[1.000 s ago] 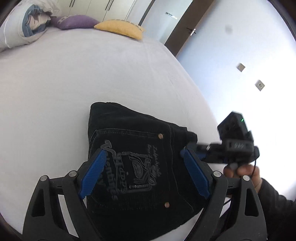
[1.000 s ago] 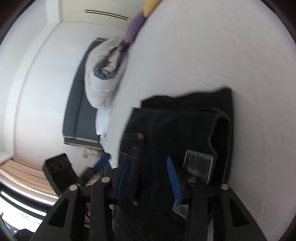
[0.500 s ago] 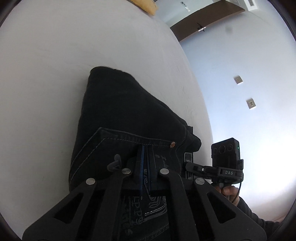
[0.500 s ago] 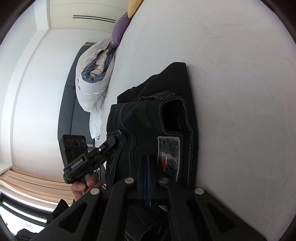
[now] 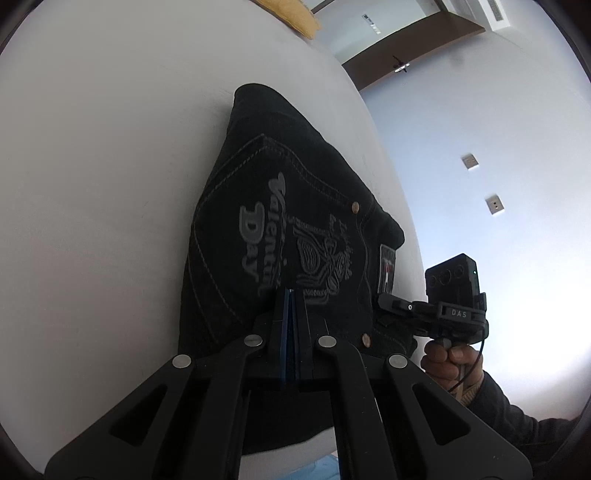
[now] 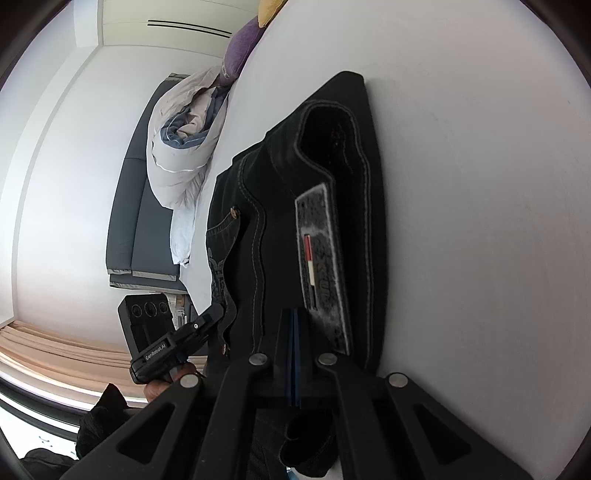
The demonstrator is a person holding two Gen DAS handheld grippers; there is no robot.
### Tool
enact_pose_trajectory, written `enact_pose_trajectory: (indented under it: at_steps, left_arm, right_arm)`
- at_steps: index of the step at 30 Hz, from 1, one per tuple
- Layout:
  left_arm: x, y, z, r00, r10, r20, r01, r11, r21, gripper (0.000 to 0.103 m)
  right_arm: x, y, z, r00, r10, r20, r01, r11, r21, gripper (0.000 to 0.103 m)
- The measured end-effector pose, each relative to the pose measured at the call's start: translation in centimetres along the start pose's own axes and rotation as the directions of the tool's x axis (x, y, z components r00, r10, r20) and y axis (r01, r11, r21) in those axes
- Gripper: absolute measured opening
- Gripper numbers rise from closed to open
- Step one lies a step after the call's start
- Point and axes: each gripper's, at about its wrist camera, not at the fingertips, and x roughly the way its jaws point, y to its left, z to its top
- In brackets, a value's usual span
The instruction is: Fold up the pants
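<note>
Black pants (image 5: 280,229), folded w/ back pocket print up, lay on a white bed (image 5: 110,166), centre frame in both views. Left gripper (image 5: 291,295) at 6 o'clock had its blue pads pressed together, pinching the pants' near edge. Right gripper (image 6: 293,317), also at 6 o'clock, was clamped on the waistband beside the grey label (image 6: 321,258). Yellow pillow (image 5: 291,14) at 12 o'clock.

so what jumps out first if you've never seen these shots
The black pants, lying folded on the white bed, with grey "Valentine Day" lettering on the back pocket. Both claws are shut on the near edge: the left claw below the lettering, the right claw beside the waistband patch.
</note>
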Motion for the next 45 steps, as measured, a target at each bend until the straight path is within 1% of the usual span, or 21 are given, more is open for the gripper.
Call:
enact_pose_trajectory:
  at_steps: [4,7,10,12,14,15,16,17,18,22,26,29,31,32,34,35,36,37,39,42,45]
  left_arm:
    - [-1.0,1.0,-1.9,0.999,-0.033,0.005,0.033,0.999,-0.032,0.001]
    - [-2.2,0.6,-3.0,1.000,0.006,-0.003,-0.006,1.000,0.006,0.001]
    - [-5.0,0.2,-2.2,0.996,0.075,0.055,-0.077,0.997,0.033,0.002]
    - [-6.8,1.0,-0.6,0.987,0.117,0.106,-0.120,0.992,0.024,0.006]
    - [-7.5,2.5,1.4,0.980,0.154,0.124,-0.154,0.988,-0.012,0.023]
    - [-7.5,3.0,2.4,0.979,0.166,0.120,-0.163,0.986,-0.030,0.049]
    - [-7.4,3.3,3.4,0.980,0.161,0.116,-0.158,0.987,-0.040,0.084]
    - [-7.2,3.4,4.2,0.981,0.154,0.121,-0.150,0.988,-0.041,0.092]
    - [-7.0,3.5,4.8,0.979,0.153,0.131,-0.149,0.988,-0.041,0.092]
    - [-4.9,3.5,6.6,0.988,0.132,0.075,-0.130,0.991,-0.031,0.092]
    - [-2.4,3.4,7.3,0.989,0.149,0.002,-0.149,0.989,0.002,0.092]
    - [-0.4,2.8,7.4,0.982,0.184,-0.049,-0.181,0.982,0.051,0.092]
    - [0.5,3.0,7.3,0.974,0.209,-0.092,-0.203,0.977,0.067,0.088]
    - [1.0,3.0,7.2,0.969,0.219,-0.113,-0.211,0.974,0.078,0.085]
    - [2.1,2.9,6.8,0.957,0.253,-0.143,-0.237,0.965,0.114,0.061]
    - [2.5,2.6,6.8,0.957,0.252,-0.147,-0.234,0.964,0.127,0.056]
    - [2.6,2.4,6.8,0.959,0.236,-0.157,-0.218,0.968,0.126,0.041]
    - [2.7,2.3,6.8,0.958,0.238,-0.161,-0.220,0.968,0.124,0.040]
    - [2.8,1.3,6.8,0.950,0.269,-0.159,-0.246,0.958,0.150,0.037]
    - [3.1,-0.4,6.4,0.934,0.326,-0.147,-0.294,0.934,0.205,0.033]
    - [3.3,-1.9,6.0,0.918,0.377,-0.122,-0.339,0.907,0.250,0.027]
  right_arm:
    - [-0.3,0.0,-1.1,1.000,0.017,0.017,-0.017,1.000,0.020,0.000]
    - [-1.6,0.6,-1.7,1.000,0.007,0.029,-0.008,1.000,0.006,0.000]
    - [-4.3,1.7,-2.1,0.996,0.028,0.089,-0.025,0.999,-0.036,0.012]
    - [-5.9,2.0,-1.9,0.990,0.005,0.140,0.002,0.999,-0.047,0.040]
    - [-6.4,1.7,-1.3,0.986,-0.030,0.167,0.036,0.999,-0.033,0.047]
    - [-6.3,1.5,-0.9,0.986,-0.040,0.161,0.044,0.999,-0.023,0.047]
    - [-5.8,1.2,-0.5,0.987,-0.061,0.149,0.063,0.998,-0.010,0.050]
    - [-5.0,1.0,-0.1,0.987,-0.088,0.132,0.087,0.996,0.008,0.056]
    - [-4.5,0.6,0.2,0.987,-0.102,0.124,0.100,0.995,0.020,0.056]
    - [-3.2,0.2,1.3,0.989,-0.082,0.125,0.078,0.996,0.039,0.055]
    - [-1.7,0.3,2.3,0.987,-0.145,0.069,0.144,0.989,0.028,0.055]
    - [-1.3,0.3,3.0,0.986,-0.154,0.062,0.152,0.988,0.039,0.055]
    - [-1.0,0.4,3.1,0.986,-0.156,0.060,0.153,0.987,0.045,0.055]
    - [-0.9,0.5,3.2,0.986,-0.157,0.059,0.155,0.987,0.041,0.055]
    - [-0.4,1.0,3.3,0.984,-0.172,0.049,0.172,0.985,0.013,0.055]
    - [-0.1,1.3,3.3,0.983,-0.180,0.042,0.180,0.984,-0.002,0.053]
    - [0.2,1.7,3.4,0.981,-0.189,0.036,0.190,0.982,-0.015,0.051]
    - [0.4,1.9,3.5,0.978,-0.207,0.032,0.208,0.978,-0.026,0.041]
    - [0.6,2.0,3.6,0.974,-0.225,0.032,0.226,0.973,-0.036,0.031]
    - [0.4,2.5,3.4,0.966,-0.252,0.049,0.255,0.965,-0.064,0.026]
    - [0.3,4.5,3.1,0.946,-0.312,0.088,0.322,0.935,-0.147,0.022]
